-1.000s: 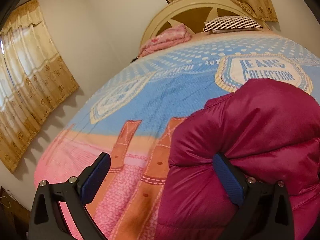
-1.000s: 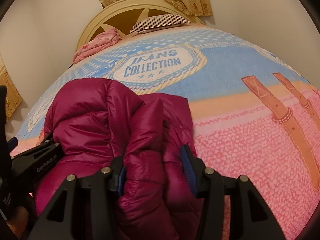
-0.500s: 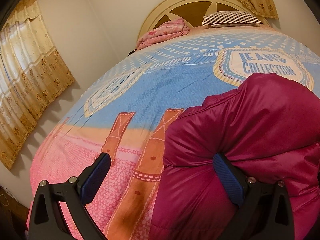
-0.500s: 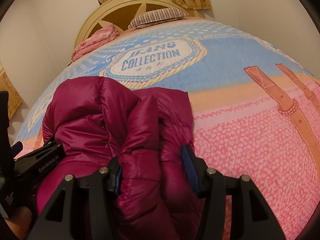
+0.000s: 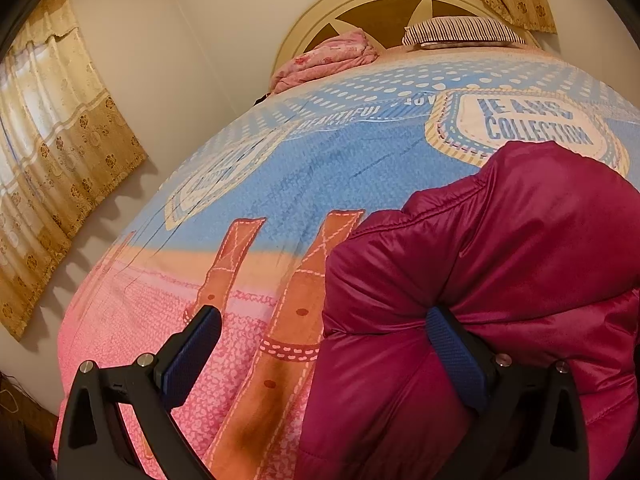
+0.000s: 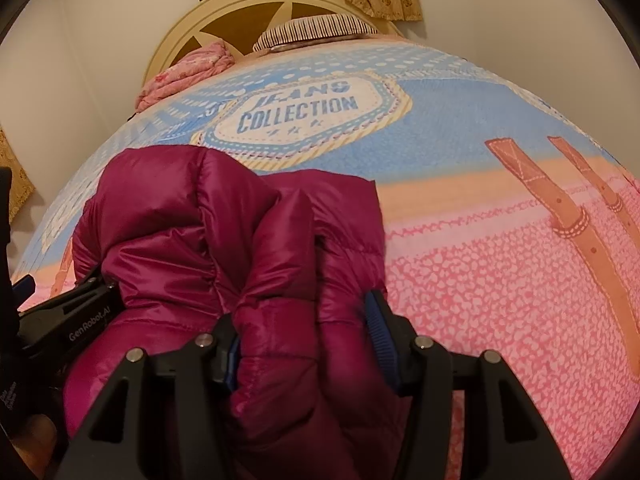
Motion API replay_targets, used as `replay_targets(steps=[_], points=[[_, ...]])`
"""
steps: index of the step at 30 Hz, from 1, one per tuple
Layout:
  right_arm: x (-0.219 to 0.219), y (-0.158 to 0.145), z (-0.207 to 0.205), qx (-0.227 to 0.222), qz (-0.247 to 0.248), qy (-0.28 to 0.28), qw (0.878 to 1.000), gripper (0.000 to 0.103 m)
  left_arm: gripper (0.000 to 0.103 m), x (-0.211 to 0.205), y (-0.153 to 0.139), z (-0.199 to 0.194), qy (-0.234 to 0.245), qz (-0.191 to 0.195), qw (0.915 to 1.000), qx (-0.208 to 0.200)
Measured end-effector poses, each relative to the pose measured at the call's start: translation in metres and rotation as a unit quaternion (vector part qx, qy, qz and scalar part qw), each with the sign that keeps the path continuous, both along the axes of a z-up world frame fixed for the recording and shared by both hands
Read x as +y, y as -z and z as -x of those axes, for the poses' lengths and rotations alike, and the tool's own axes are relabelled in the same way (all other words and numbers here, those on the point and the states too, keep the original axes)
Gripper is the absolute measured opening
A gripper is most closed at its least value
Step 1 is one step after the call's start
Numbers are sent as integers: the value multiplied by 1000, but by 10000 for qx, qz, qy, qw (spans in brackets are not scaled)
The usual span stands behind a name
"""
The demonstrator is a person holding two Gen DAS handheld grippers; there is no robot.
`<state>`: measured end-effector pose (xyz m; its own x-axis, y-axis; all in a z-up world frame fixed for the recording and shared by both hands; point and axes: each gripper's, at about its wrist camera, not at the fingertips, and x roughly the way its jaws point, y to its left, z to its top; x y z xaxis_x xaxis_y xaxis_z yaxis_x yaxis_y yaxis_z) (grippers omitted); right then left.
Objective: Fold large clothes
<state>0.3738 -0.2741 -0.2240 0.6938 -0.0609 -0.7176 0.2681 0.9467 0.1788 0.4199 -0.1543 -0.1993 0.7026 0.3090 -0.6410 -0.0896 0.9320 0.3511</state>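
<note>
A magenta puffer jacket [image 5: 500, 264] lies bunched on the bed, on the right of the left wrist view and in the lower middle of the right wrist view [image 6: 224, 240]. My left gripper [image 5: 324, 344] is open wide. Its right finger [image 5: 456, 356] presses into a fold of the jacket and its left finger [image 5: 192, 356] hangs over the bedspread. My right gripper [image 6: 304, 340] is shut on a thick fold of the jacket. The left gripper also shows at the left edge of the right wrist view [image 6: 64, 320].
The bedspread [image 5: 304, 168] is blue and pink with a "JEANS COLLECTION" print. A pink folded blanket [image 5: 324, 60] and a striped pillow [image 5: 460, 32] lie by the round headboard [image 6: 224, 20]. Curtains [image 5: 52, 152] hang by the wall on the left.
Both grippers have moved slightly forward and down with the jacket, so the bed looks closer. The grips have not changed.
</note>
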Motion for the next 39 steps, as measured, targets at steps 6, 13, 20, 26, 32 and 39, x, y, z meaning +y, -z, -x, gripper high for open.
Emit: replay_targets(steps=[6, 13, 20, 26, 32, 39], points=[[1, 0, -2, 60, 72, 1, 10000, 56, 102, -1, 2, -2, -1, -37, 10000, 46], [2, 2, -5, 99, 94, 2, 9999, 56, 102, -3, 4, -4, -3, -70, 9999, 89], [2, 2, -6, 101, 97, -3, 9999, 56, 102, -4, 4, -4, -1, -59, 9999, 109], [3, 2, -7, 126, 108, -9, 9999, 56, 102, -3, 4, -5, 4, -6, 9999, 116], [-5, -28, 6, 24, 24, -5, 10000, 65, 102, 26, -34, 3, 214, 774, 9964, 278], [2, -94, -17, -657, -116, -78, 9977, 68, 102, 26, -77, -26, 198, 1435, 9894, 127]])
